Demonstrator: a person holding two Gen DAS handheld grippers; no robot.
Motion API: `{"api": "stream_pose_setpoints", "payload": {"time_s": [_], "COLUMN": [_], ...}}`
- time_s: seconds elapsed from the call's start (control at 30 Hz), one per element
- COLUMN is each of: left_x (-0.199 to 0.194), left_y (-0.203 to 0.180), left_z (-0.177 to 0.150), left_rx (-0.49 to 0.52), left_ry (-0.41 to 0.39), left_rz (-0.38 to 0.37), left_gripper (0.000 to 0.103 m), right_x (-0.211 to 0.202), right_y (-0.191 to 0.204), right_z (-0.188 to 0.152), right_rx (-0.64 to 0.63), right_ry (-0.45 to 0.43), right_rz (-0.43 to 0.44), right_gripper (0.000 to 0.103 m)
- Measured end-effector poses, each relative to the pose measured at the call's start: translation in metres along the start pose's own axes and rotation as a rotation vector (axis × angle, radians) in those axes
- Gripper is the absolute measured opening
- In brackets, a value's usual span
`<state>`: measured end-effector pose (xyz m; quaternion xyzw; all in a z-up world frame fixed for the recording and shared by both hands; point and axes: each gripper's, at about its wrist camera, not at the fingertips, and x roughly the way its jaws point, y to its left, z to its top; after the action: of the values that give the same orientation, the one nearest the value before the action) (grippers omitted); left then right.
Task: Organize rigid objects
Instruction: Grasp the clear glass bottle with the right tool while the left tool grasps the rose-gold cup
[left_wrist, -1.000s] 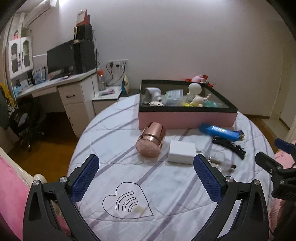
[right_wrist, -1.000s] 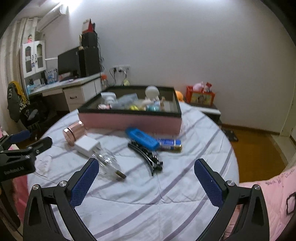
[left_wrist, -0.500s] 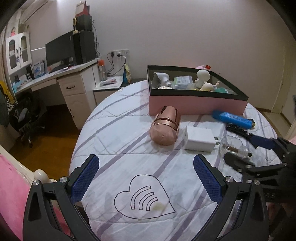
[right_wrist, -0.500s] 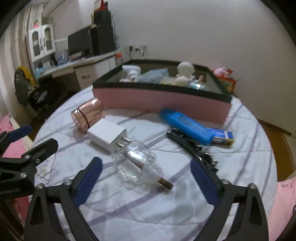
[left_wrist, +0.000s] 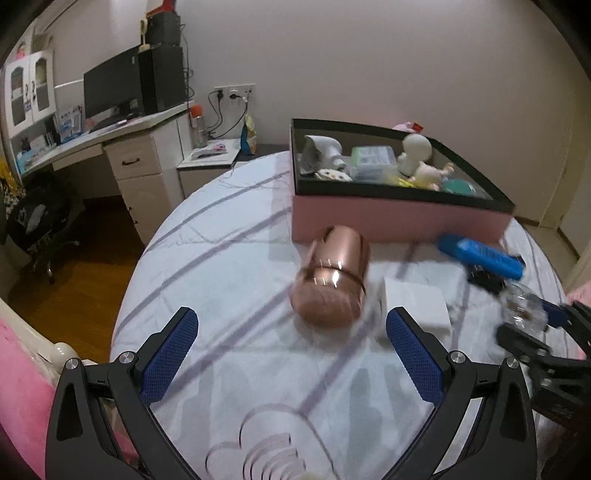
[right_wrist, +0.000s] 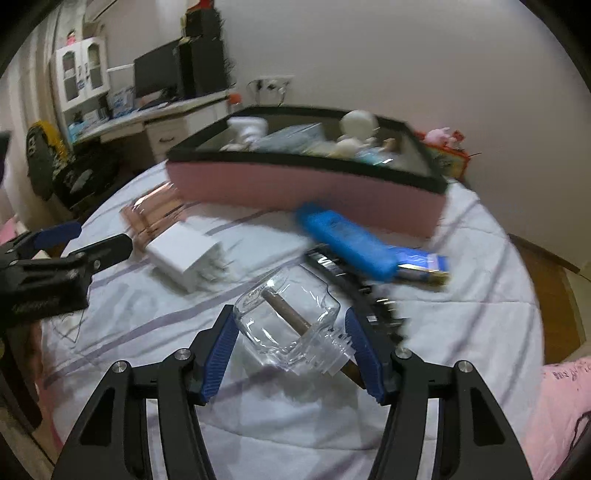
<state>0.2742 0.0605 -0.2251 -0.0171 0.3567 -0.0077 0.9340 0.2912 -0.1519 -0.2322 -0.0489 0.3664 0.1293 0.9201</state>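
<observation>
Box (left_wrist: 399, 218): several items in | loose on bed: copper can (left_wrist: 332, 284), charger (left_wrist: 415, 306), blue case (right_wrist: 347, 240) | right gripper (right_wrist: 291, 343) closing around glass bottle (right_wrist: 288, 325), pads near-touching | left gripper (left_wrist: 291, 350) wide open, empty

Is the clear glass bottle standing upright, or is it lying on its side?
On its side: the clear glass bottle lies flat on the bedcover, neck toward the camera.

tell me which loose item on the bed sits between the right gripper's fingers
The clear glass bottle, lying on its side. The white charger, copper cylinder and blue case lie beyond the right gripper.
</observation>
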Motion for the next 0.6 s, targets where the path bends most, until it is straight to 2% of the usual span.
{"api": "stream_pose_setpoints", "payload": {"time_s": [0.1, 0.2, 0.3, 0.33, 0.4, 0.47, 0.5, 0.6], "left_x": [0.015, 0.032, 0.045, 0.048, 0.051, 0.053, 0.054, 0.051], "left_y": [-0.001, -0.002, -0.006, -0.008, -0.013, -0.018, -0.022, -0.027], "left_z": [0.009, 0.016, 0.025, 0.027, 0.029, 0.029, 0.028, 0.027], "left_rx": [0.0, 0.008, 0.041, 0.061, 0.089, 0.106, 0.124, 0.156], "left_ry": [0.03, 0.089, 0.12, 0.125, 0.129, 0.133, 0.143, 0.129], "left_rz": [0.012, -0.007, 0.003, 0.0, -0.025, -0.069, -0.068, -0.045], "left_gripper": [0.103, 0.103, 0.102, 0.098, 0.08, 0.051, 0.047, 0.047], "right_x": [-0.008, -0.008, -0.004, -0.002, 0.001, 0.002, 0.003, 0.005], "right_y": [-0.012, -0.023, -0.03, -0.034, -0.038, -0.041, -0.041, -0.042], "right_z": [0.005, 0.011, 0.016, 0.018, 0.021, 0.022, 0.023, 0.024], "right_rx": [0.023, 0.043, 0.056, 0.062, 0.072, 0.082, 0.084, 0.091], "right_ry": [-0.033, -0.049, -0.045, -0.045, -0.047, -0.047, -0.047, -0.05], "right_rz": [-0.015, -0.021, -0.022, -0.024, -0.023, -0.019, -0.017, -0.015], "right_gripper": [0.061, 0.061, 0.061, 0.061, 0.061, 0.061, 0.061, 0.061]}}
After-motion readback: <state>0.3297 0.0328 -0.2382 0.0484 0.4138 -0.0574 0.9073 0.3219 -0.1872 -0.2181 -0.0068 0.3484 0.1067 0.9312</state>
